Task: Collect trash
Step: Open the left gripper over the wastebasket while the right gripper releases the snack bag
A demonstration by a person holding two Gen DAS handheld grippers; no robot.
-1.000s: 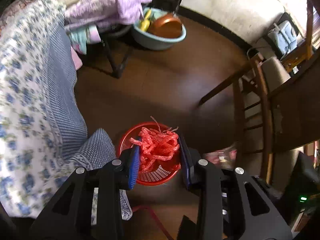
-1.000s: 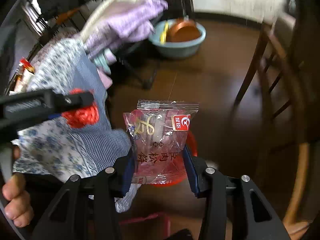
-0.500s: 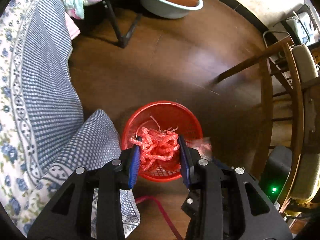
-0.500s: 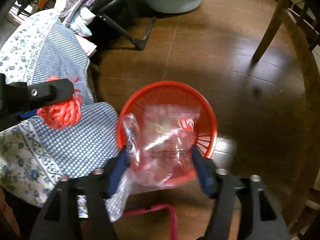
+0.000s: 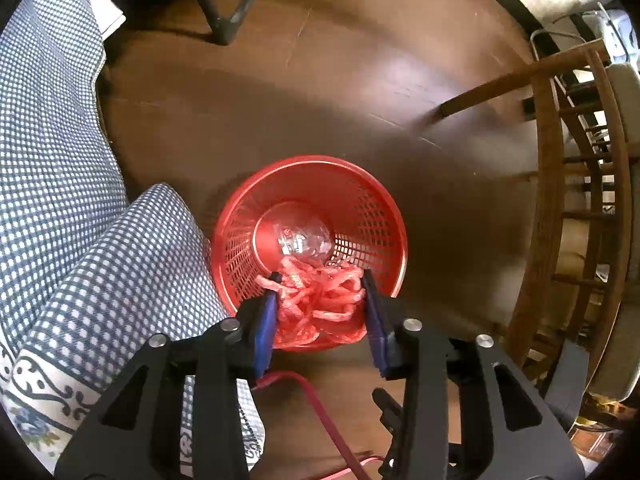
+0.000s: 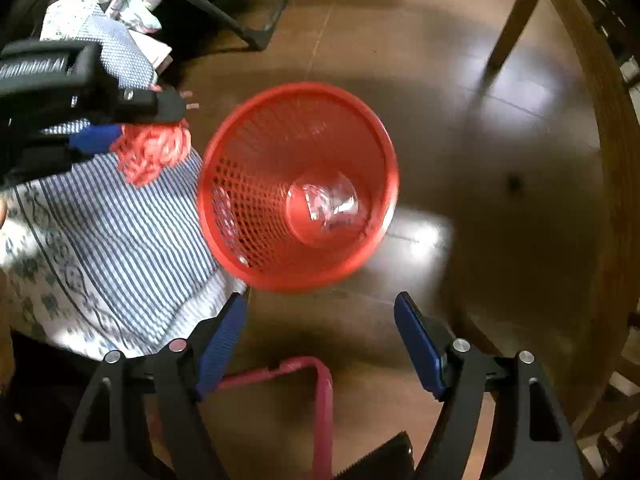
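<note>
while the red basket [image 5: 394, 216] stands upright on the brown floor [image 5: 320, 92], a crumpled clear wrapper [image 6: 330, 202] lies on its solid round bottom, shiny and see-through. the basket is a plastic mesh one, wider at the rim than at the base, and it sits just beside a blue-and-white checked cloth [image 5: 60, 184] that hangs down at its left. a tangle of red plastic string [image 5: 320, 298] sits between the blue pads of the left gripper [image 5: 320, 304], over the near edge of the basket's rim; the strands are thin, looped and knotted into a loose bunch. the left fingers [image 5: 266, 320] are opening, though the bunch still fills the gap and touches both pads. that gripper points steeply down into the basket. the right gripper [image 6: 320, 344] also points steeply down, near the basket's near side, above the floor and a pink bar [image 6: 320, 384]. its fingers [image 6: 416, 340] stand wide apart with nothing between them. in the right wrist view the left gripper [image 6: 152, 136] shows at the left edge, the red bunch hanging from it over the cloth. a wooden chair [image 5: 560, 216] stands to the right.
</note>
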